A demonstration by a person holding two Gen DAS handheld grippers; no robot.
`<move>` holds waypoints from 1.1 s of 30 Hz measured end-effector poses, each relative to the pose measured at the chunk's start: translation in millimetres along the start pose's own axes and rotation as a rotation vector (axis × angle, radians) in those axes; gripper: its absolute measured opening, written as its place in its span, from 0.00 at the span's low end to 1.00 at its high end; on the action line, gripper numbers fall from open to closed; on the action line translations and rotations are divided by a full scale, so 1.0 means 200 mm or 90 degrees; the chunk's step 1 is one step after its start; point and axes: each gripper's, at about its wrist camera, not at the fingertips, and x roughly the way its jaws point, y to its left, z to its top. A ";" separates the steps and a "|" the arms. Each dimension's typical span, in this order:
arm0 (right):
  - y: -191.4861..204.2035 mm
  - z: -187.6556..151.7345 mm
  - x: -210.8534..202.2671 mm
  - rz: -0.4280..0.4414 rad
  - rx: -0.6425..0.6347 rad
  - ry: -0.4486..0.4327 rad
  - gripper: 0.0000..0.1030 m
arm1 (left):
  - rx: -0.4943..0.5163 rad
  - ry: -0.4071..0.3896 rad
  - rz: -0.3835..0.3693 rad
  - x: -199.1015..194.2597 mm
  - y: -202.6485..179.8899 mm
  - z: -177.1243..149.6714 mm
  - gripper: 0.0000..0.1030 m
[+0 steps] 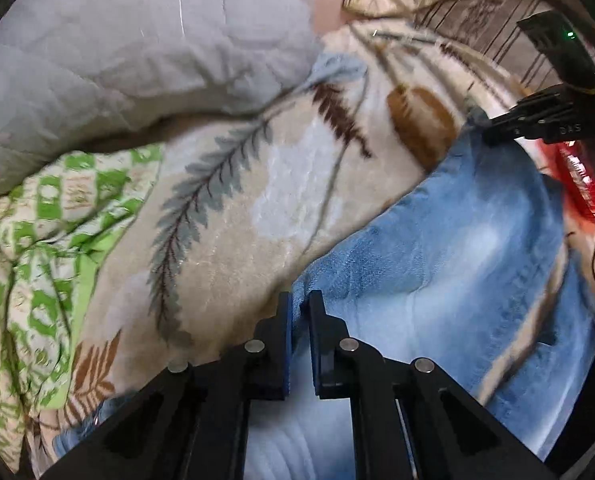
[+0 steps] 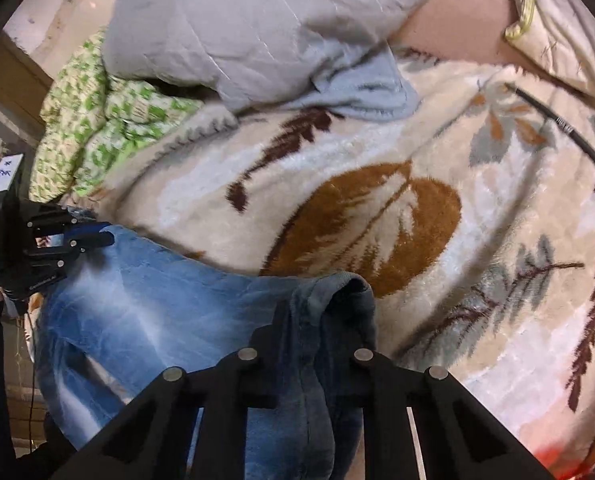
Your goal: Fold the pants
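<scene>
The pants (image 1: 457, 248) are faded blue denim, spread on a leaf-print blanket (image 1: 257, 208) on the bed, at 5 o'clock in the left view. The left gripper (image 1: 300, 312) has its jaws nearly closed, pinching a denim edge. The right gripper (image 2: 321, 320) clamps a bunched fold at 6 o'clock.

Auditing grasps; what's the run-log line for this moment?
left gripper: shut on jeans | right gripper: shut on jeans | surface: leaf-print blanket

Your pants (image 2: 145, 300) lie on the blanket (image 2: 437, 208) between both grippers; the quilt (image 2: 257, 20) sits beyond them.
</scene>
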 end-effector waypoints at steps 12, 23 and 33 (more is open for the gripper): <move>0.43 -0.72 -0.58 -0.030 -0.170 -0.093 0.14 | 0.011 -0.106 -0.027 -0.63 -0.50 -0.68 0.07; 0.41 -1.41 -0.40 -0.040 -0.123 0.067 0.13 | -0.025 0.028 -0.186 -0.39 -0.87 -1.19 0.06; 0.37 -1.59 -0.43 -0.049 -0.078 0.090 0.14 | -0.054 0.051 -0.206 -0.35 -0.91 -1.26 0.02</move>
